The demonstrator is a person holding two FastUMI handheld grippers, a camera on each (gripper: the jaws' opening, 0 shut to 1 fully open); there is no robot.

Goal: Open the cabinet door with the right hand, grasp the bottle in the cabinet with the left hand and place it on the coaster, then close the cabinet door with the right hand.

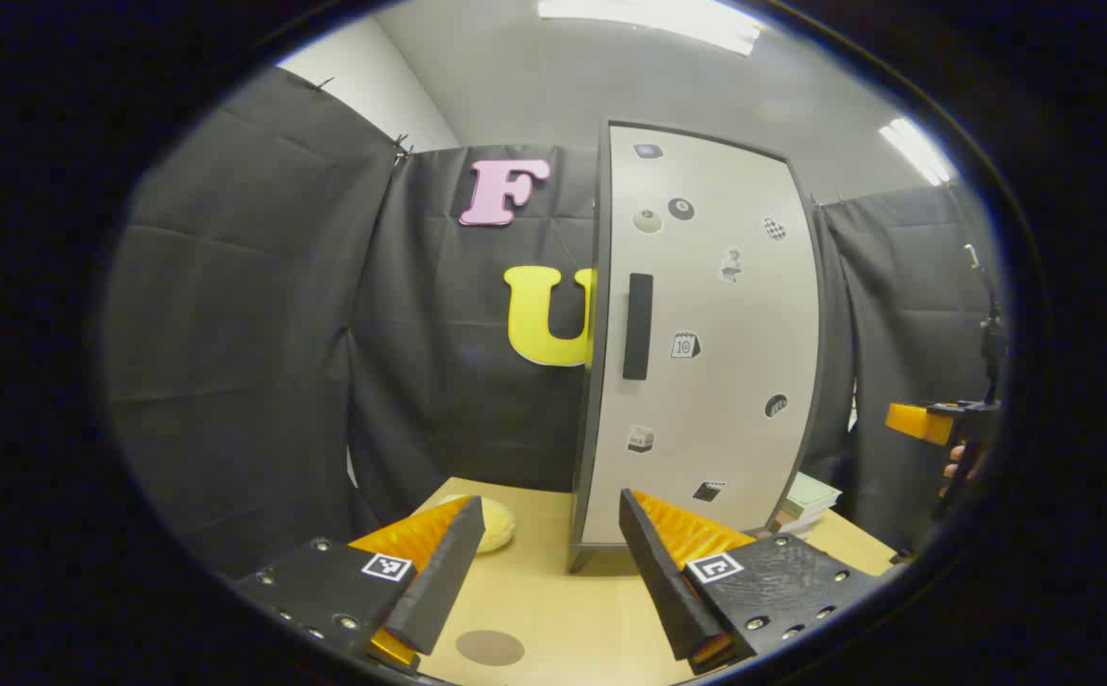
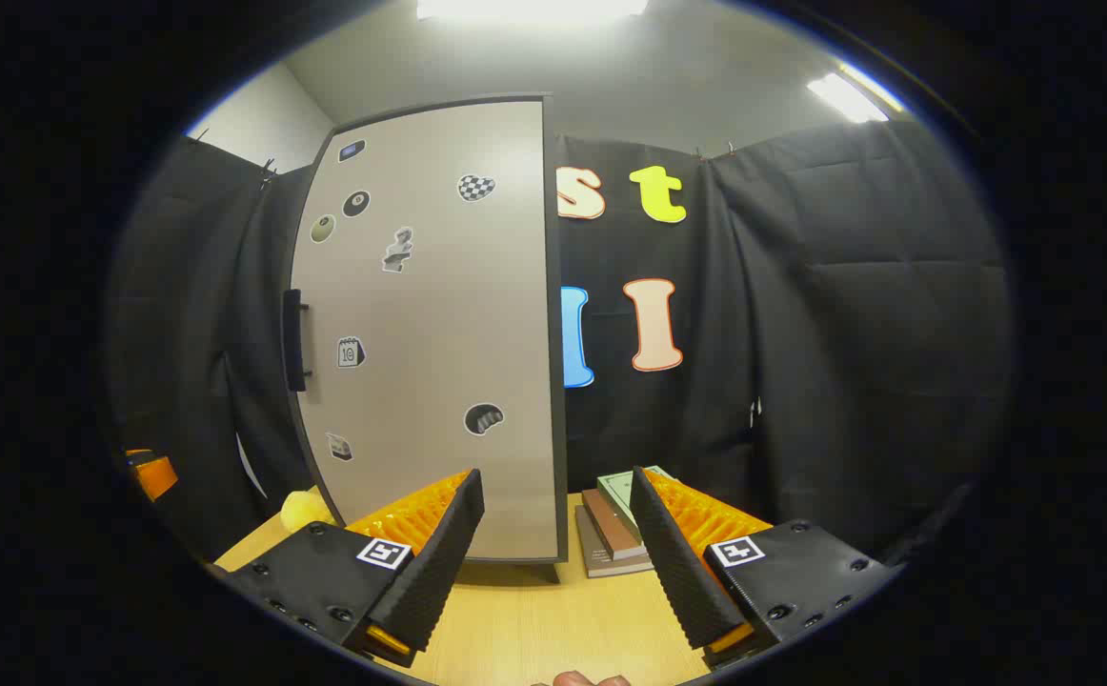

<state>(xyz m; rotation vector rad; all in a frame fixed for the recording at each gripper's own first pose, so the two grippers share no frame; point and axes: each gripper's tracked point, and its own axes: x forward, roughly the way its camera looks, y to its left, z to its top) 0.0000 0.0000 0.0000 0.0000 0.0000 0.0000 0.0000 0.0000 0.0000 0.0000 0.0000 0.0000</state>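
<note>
A tall pale cabinet (image 1: 706, 343) with stickers stands on the wooden table, its door shut and a dark vertical handle (image 1: 637, 327) near the door's left edge. In the right gripper view the same cabinet (image 2: 430, 333) rises ahead to the left, its handle (image 2: 294, 340) at the far left edge. A round brown coaster (image 1: 490, 647) lies on the table between the fingers of my left gripper (image 1: 544, 562), which is open and empty. My right gripper (image 2: 553, 543) is open too, short of the cabinet, and also appears at the far right (image 1: 935, 421) of the left gripper view. The bottle is hidden.
A yellow rounded object (image 1: 494, 522) lies on the table left of the cabinet, also seen low left (image 2: 304, 510) in the right gripper view. A stack of books (image 2: 615, 522) lies right of the cabinet. Black cloth walls close the booth behind.
</note>
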